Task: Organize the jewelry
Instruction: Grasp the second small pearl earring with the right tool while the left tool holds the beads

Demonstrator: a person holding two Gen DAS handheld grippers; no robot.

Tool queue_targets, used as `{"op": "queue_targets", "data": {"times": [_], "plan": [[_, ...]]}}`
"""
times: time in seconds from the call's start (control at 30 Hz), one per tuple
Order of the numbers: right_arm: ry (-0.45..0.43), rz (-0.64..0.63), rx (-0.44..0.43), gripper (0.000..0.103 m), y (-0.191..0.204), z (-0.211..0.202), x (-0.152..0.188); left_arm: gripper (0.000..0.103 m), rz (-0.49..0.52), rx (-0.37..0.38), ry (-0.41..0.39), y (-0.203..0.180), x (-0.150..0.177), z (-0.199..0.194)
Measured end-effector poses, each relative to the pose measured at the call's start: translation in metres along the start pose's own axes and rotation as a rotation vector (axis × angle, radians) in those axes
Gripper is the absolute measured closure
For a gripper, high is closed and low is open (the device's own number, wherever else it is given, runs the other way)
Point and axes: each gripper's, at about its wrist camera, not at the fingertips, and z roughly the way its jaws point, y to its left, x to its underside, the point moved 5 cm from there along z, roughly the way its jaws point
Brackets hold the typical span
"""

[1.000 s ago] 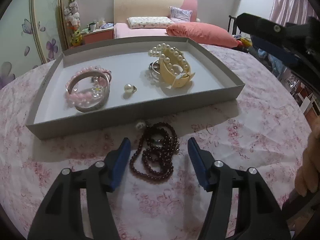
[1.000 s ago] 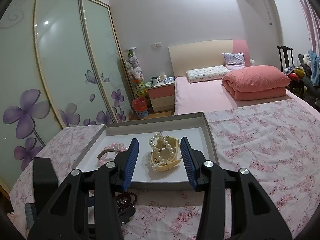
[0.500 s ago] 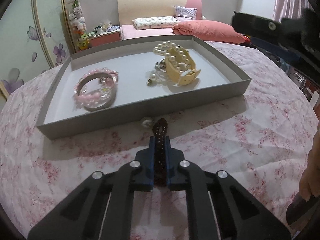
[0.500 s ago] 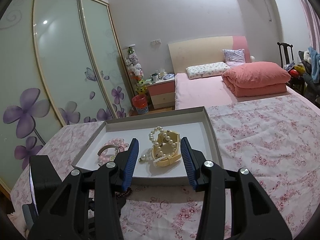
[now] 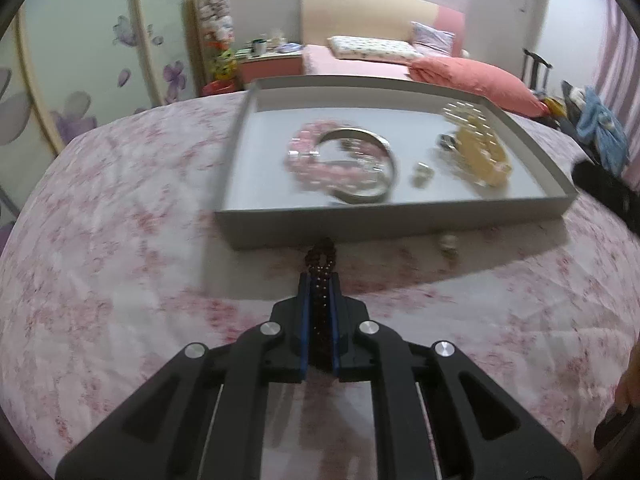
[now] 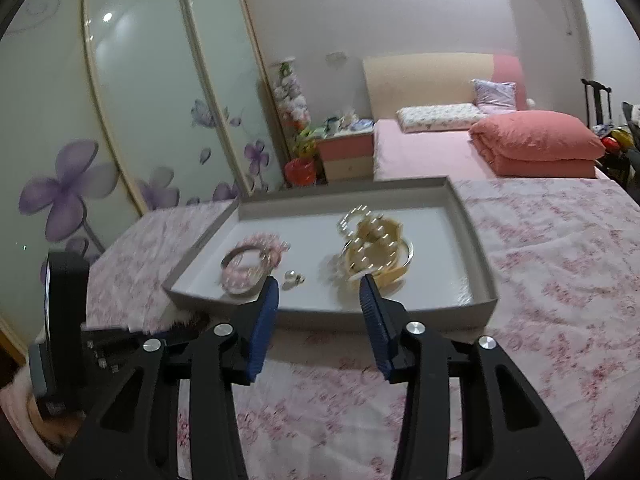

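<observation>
bead strand: dark red bead strand [image 5: 322,276] is pinched in my left gripper [image 5: 320,284]; a short loop sticks out past the tips toward 12 o'clock, just short of the tray's near wall.
handling: I judge it light, limp and floppy; round beads may roll or slip between flat pads, and the string could snap if yanked.
where to hold: bunched middle, several strands together, as I have it now; a single bead would squirt out.
left fingers: blue pads [image 5: 305,312] pressed together on the beads, only the strand between them.
right fingers: right gripper [image 6: 318,304] jaws partly spread and just been narrowing; nothing between the pads [image 6: 267,312], touching nothing; aimed at the tray's near edge.
tray: grey tray [image 5: 236,176] on the pink flowered cloth [image 5: 120,240], at 12 o'clock from the left gripper.
tray contents: pink bracelet [image 5: 316,160] with a silver bangle [image 5: 372,196] centre; cream watch [image 5: 480,152] with pearls at 2 o'clock; small pearl earring [image 5: 420,170] between them. Blurred.
stray piece: small pearl bit [image 5: 448,242] on the cloth just outside the near wall, at 1 o'clock.
next, my guess: carry beads over the wall, lower before letting go.
risk: dangling loop snagging the wall.
</observation>
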Motion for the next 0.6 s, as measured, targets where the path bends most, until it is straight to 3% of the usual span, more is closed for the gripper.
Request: {"op": "queue_targets", "data": {"times": [0.33, 0.6], "plan": [[0.194, -0.085, -0.015, 0.073, 0.031, 0.041, 0.024, 0.094, -0.077, -0.015, -0.003, 0.029, 0.001, -0.003], [0.302, -0.079, -0.008, 0.074, 0.045, 0.072, 0.034, 0.094, -0.087, -0.004, -0.003, 0.028, 0.000, -0.003]]}}
